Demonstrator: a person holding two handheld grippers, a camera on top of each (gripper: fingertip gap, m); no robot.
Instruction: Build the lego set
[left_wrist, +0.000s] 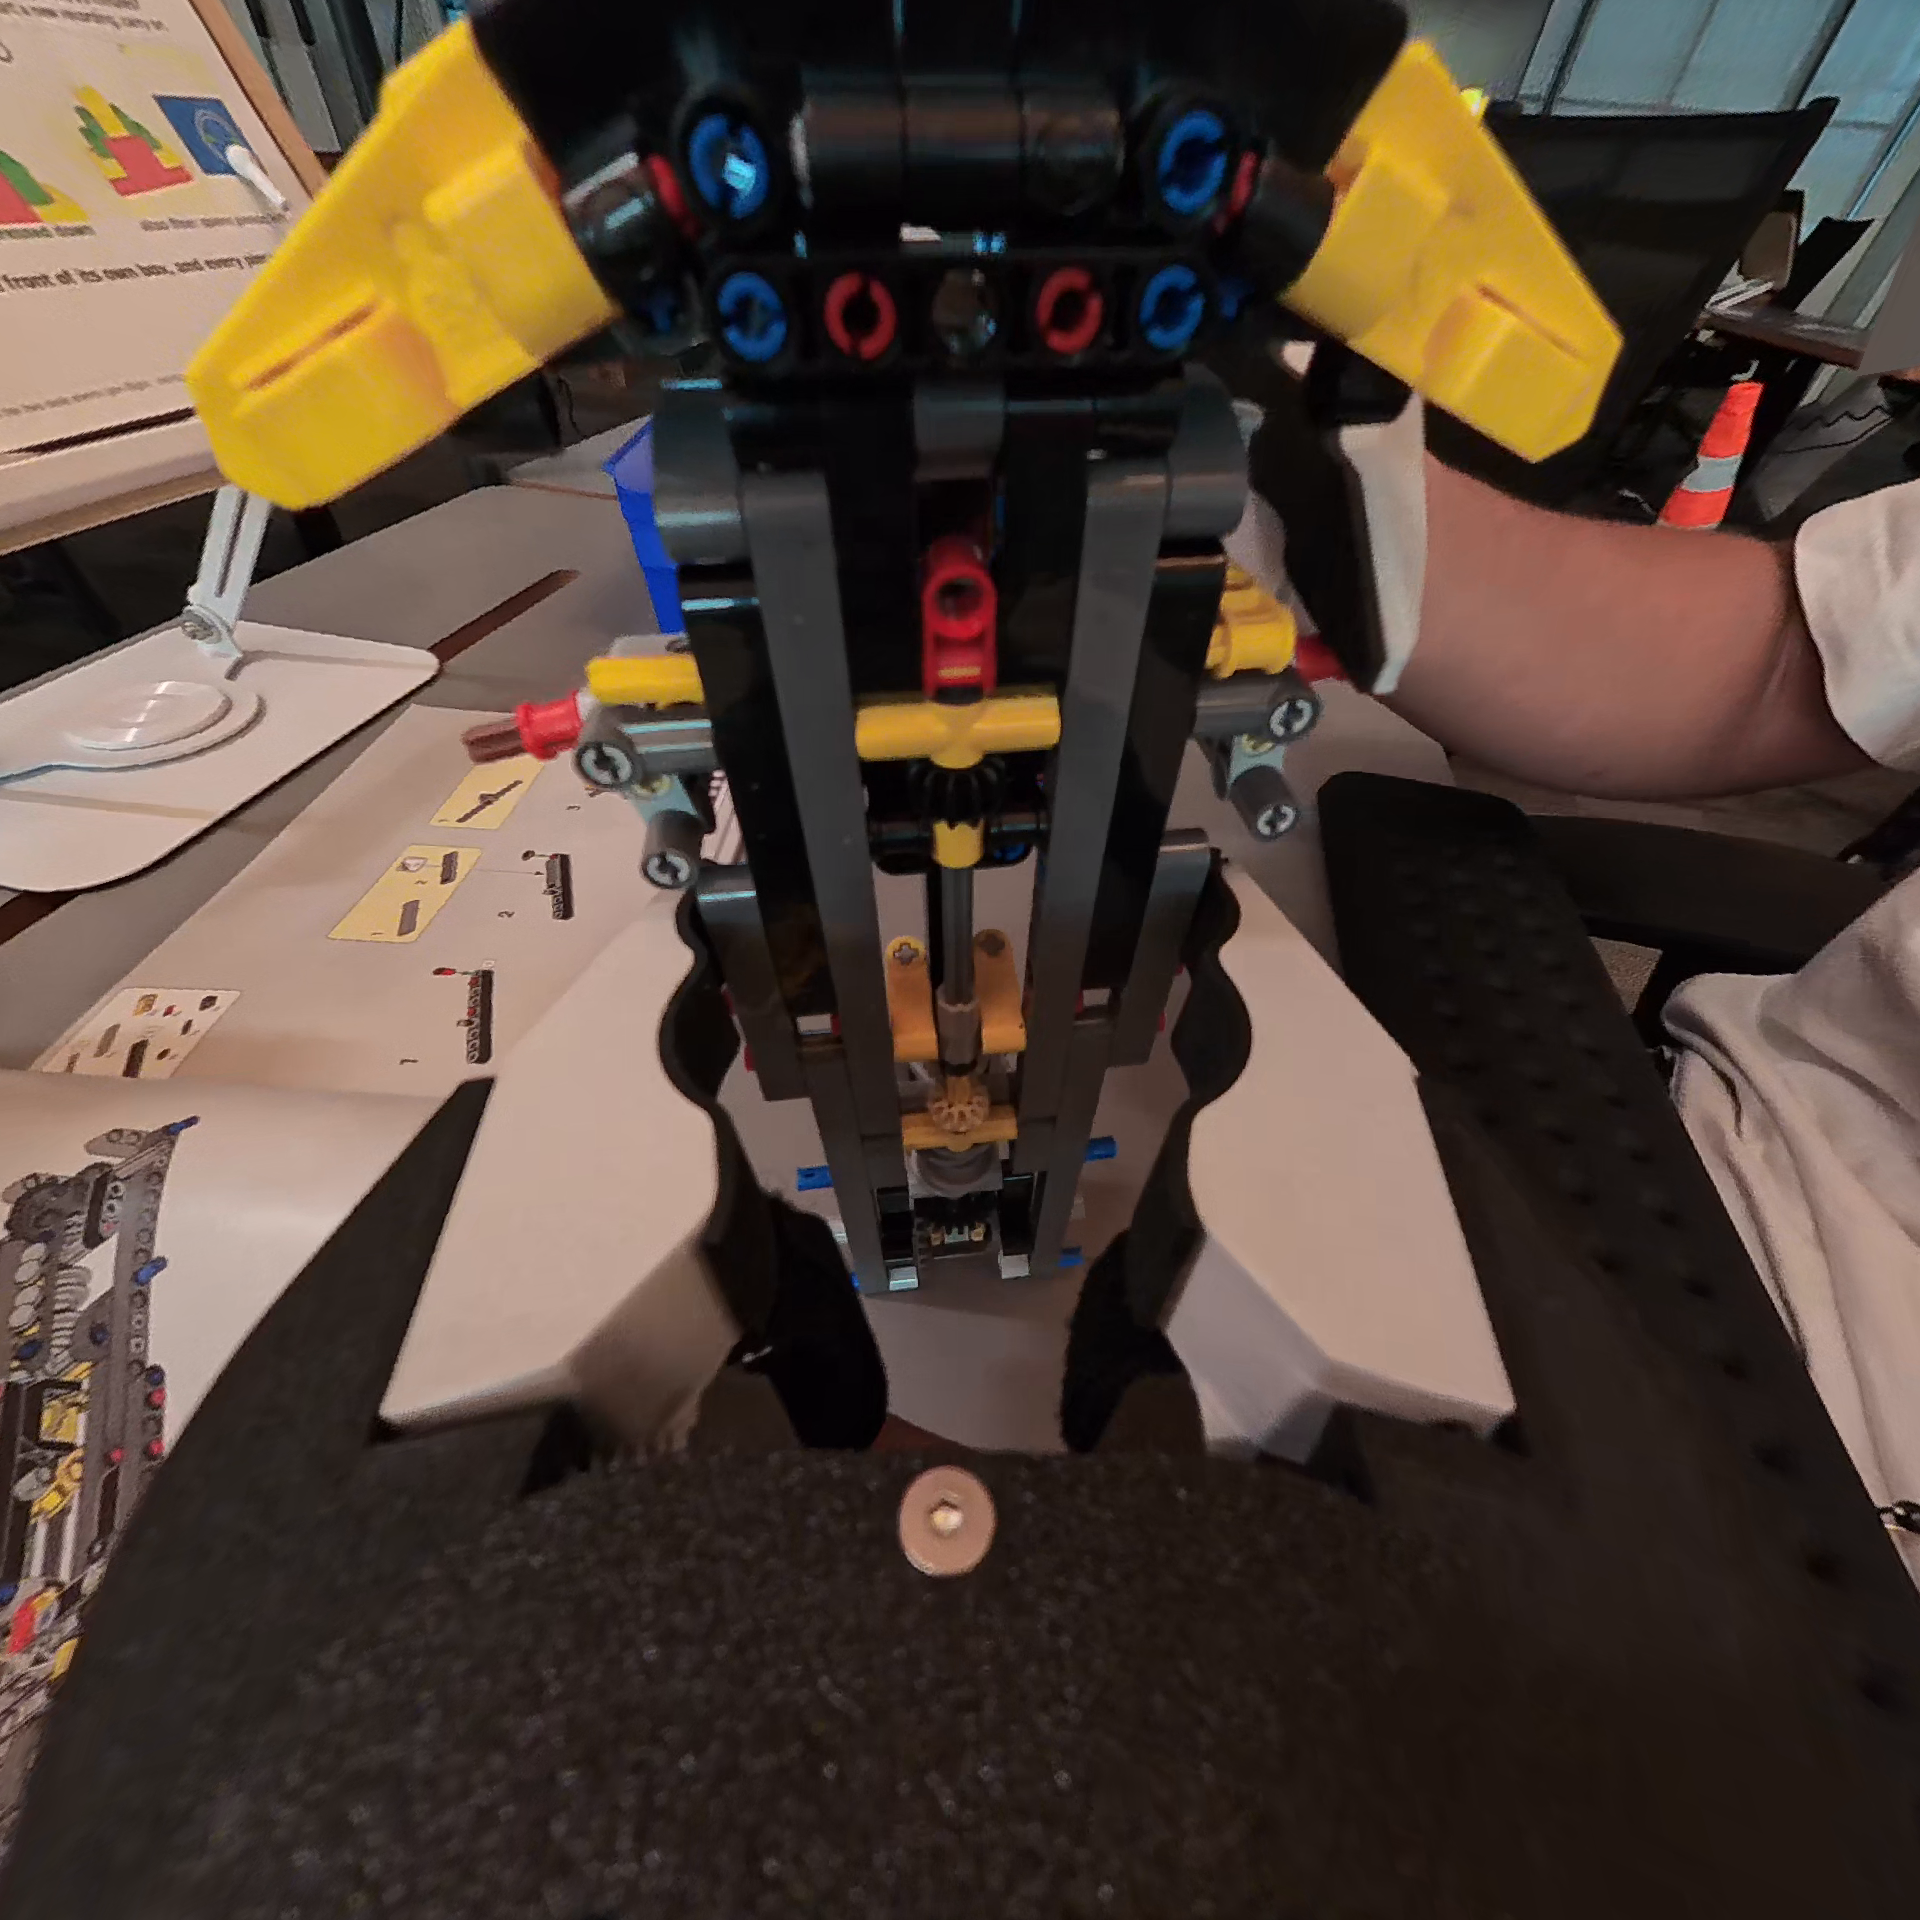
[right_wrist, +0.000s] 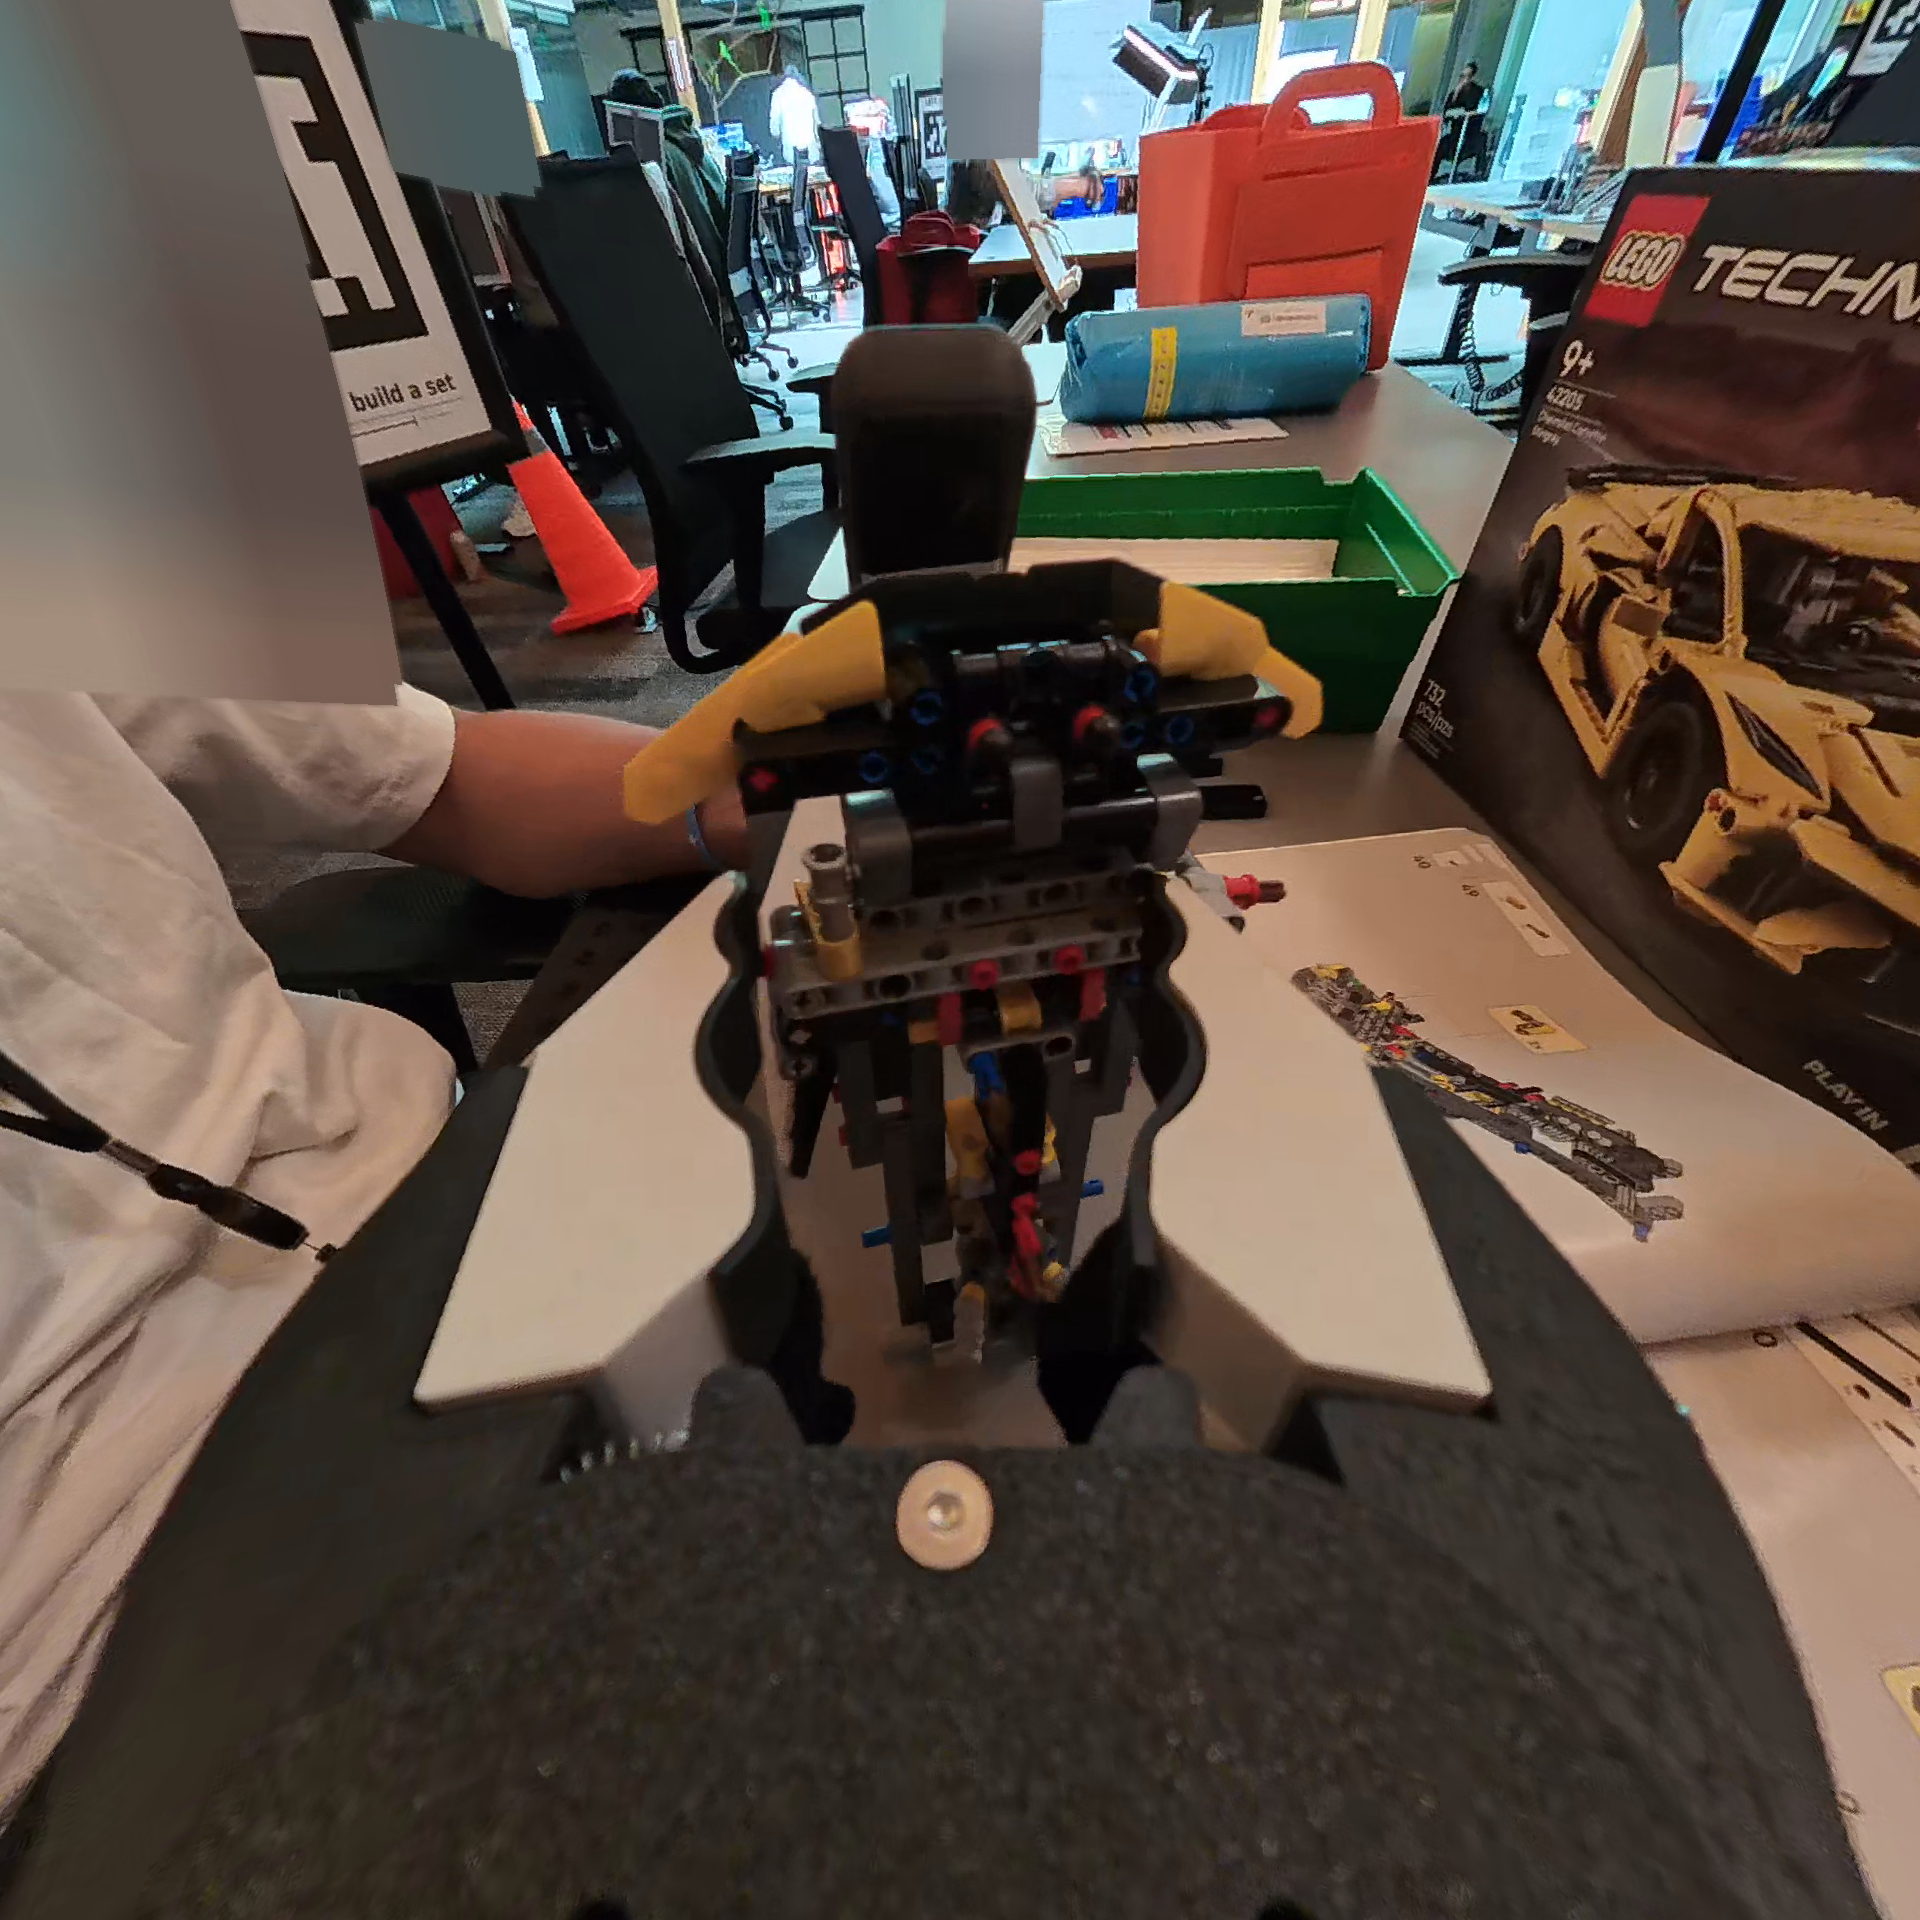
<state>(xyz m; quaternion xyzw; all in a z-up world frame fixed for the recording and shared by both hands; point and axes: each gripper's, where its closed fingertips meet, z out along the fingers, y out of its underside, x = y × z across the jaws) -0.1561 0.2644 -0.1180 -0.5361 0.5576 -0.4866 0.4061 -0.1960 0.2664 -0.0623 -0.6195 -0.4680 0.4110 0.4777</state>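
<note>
Both pairs of fingers are closed onto the half-built car chassis (left_wrist: 956, 831), the left gripper (left_wrist: 961, 1039) and the right gripper (right_wrist: 951, 1081) clamping its opposite long sides and holding it upright over the open instruction booklet (left_wrist: 312, 883). Its yellow fender panels (left_wrist: 384, 281) sit at the top. Judging by this, the build is mid-assembly, paused for inspection; next, one gripper must release to fetch a piece.
</note>
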